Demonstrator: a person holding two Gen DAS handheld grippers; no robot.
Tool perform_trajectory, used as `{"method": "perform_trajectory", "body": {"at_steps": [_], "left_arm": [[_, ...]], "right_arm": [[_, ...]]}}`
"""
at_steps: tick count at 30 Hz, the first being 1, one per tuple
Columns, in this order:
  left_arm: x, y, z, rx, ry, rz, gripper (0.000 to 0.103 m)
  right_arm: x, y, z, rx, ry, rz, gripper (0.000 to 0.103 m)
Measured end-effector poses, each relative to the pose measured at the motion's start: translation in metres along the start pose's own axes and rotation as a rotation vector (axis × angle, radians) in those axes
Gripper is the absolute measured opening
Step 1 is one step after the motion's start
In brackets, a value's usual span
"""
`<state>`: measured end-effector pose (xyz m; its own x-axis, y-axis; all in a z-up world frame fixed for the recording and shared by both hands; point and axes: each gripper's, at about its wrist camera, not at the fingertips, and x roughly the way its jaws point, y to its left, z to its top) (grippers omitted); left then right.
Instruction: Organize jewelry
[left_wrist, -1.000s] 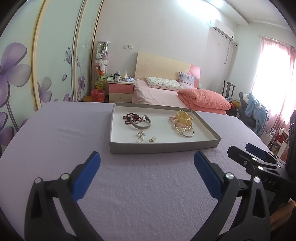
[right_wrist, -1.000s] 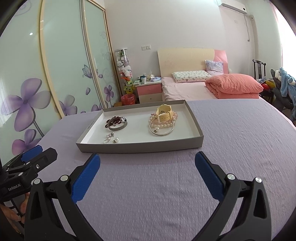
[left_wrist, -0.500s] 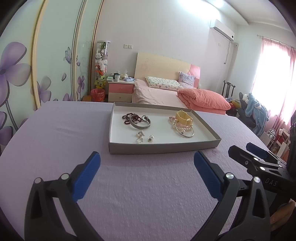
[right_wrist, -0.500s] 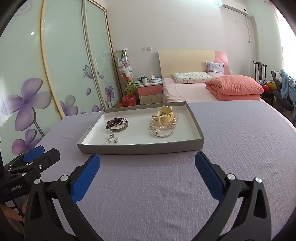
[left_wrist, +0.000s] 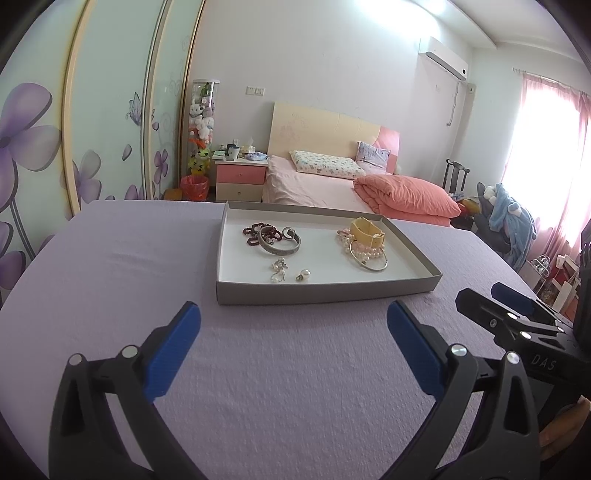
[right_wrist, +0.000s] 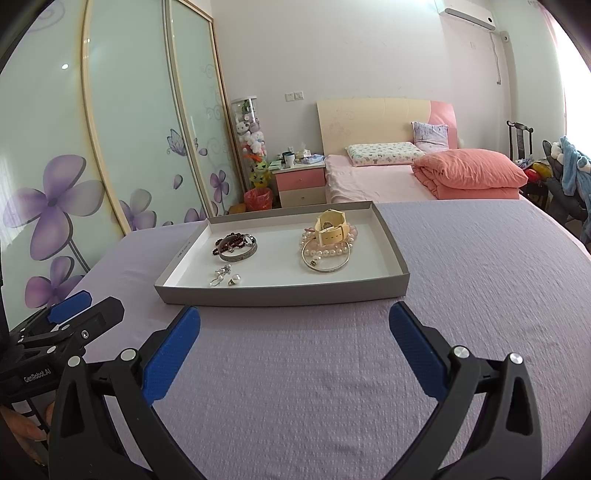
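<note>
A shallow grey tray (left_wrist: 325, 293) (right_wrist: 280, 295) with a white floor sits on the lilac table. It holds a silver cuff (left_wrist: 280, 245) (right_wrist: 238, 253) over dark red beads (left_wrist: 253, 232), pearl earrings (left_wrist: 291, 275) (right_wrist: 225, 277), and a yellow watch (left_wrist: 367, 232) (right_wrist: 332, 227) on pearl bracelets and a silver bangle (left_wrist: 369, 260) (right_wrist: 325, 260). My left gripper (left_wrist: 293, 345) and right gripper (right_wrist: 294, 347) are open and empty, short of the tray's near wall. The right gripper also shows at the right of the left wrist view (left_wrist: 517, 314).
The lilac tablecloth (left_wrist: 110, 258) covers the table around the tray. Beyond its far edge are a pink bed (left_wrist: 332, 184), a nightstand (left_wrist: 240, 181) and a flowered wardrobe (right_wrist: 129, 147). The left gripper shows at the left of the right wrist view (right_wrist: 70, 325).
Both grippers have edged slightly closer to the tray, which looks a little larger. Both stay open and the jewelry has not moved.
</note>
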<state>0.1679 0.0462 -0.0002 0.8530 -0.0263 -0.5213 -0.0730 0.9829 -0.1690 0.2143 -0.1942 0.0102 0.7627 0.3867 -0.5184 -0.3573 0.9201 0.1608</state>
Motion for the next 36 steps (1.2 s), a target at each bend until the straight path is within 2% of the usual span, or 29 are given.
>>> {"method": "perform_trajectory", "body": {"at_steps": [36], "left_arm": [[0.0,-0.0003,0.0008,0.001,0.001,0.0,0.101]], "right_arm": [[-0.0011,-0.0004,0.0021,0.002,0.0,0.006,0.102]]}}
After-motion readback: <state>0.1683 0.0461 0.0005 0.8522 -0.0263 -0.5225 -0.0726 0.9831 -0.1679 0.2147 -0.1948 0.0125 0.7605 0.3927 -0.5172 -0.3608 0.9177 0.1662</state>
